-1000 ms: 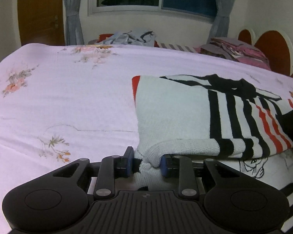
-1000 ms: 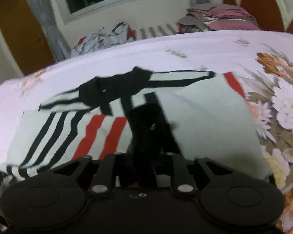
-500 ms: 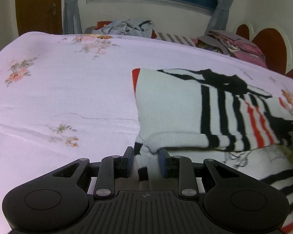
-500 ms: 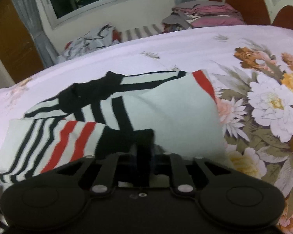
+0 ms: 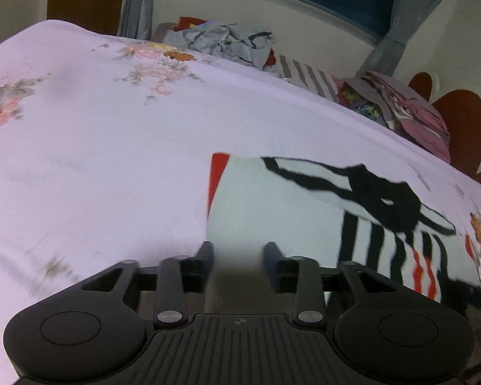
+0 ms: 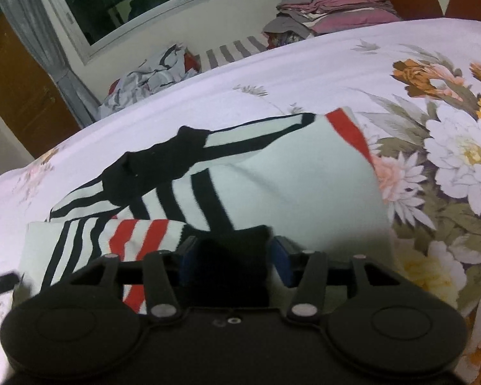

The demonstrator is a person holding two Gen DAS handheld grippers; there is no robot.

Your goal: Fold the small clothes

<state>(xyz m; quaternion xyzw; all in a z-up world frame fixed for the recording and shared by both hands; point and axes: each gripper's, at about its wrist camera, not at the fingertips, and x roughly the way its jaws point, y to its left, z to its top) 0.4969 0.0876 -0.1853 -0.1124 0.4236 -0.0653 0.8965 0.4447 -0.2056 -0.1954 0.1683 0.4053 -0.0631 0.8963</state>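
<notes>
Your left tool (image 5: 239,250) has let go of the white hem it pinched a second ago and now stands open; your right tool (image 6: 232,250) has spread too, with the black cuff loose between its fingers. The striped sweater (image 6: 304,186) lies folded on the bed (image 5: 96,160), sleeves across its white body.

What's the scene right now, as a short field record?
garment: striped sweater, folded on the bed
left gripper: jaws open, nothing clamped, at the sweater's near edge
right gripper: jaws open around a black cuff
background: crumpled clothes and a folded stack at the far edge
</notes>
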